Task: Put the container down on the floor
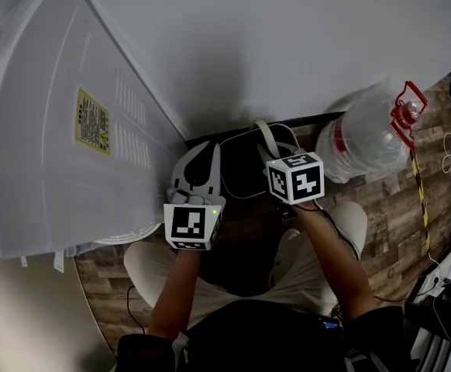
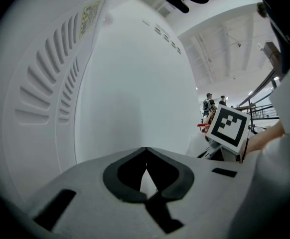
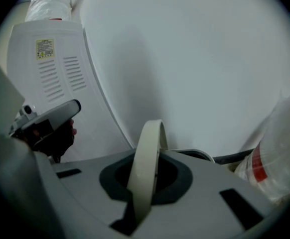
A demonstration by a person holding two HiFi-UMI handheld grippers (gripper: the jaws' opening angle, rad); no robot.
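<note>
- Right hand-held gripper (image 1: 277, 156): jaws fully closed, pinched on the pale cream band-shaped loop handle (image 3: 146, 151); band standing upright between the pads, arching above them
- Left hand-held gripper (image 2: 146, 151): jaws closed tip to tip with nothing between them; hovering just beside the right one, near the large white ribbed plastic appliance with a yellow label (image 1: 63, 115)
- Dark container with a pale rim (image 1: 245, 169): directly below the right gripper, at the foot of the white wall (image 1: 287, 37); between the white appliance and the big clear plastic water bottle with a red handle (image 1: 365, 142); impossible to tell whether its base already touches the wood-patterned floor (image 1: 388, 200)
- Likely handling: body probably stiff plastic and not fragile; probably fairly light, since one thin band carries it; contents not visible, so weight uncertain
- Handle thin, smooth and somewhat springy; liable to slide through the pads or pivot, letting the container swing or tip
- Best hold, by judgement: top middle of the arch, so the container hangs level; free left gripper on the rim if steadying is needed; slow straight lowering, clear of the bottle and the appliance
</note>
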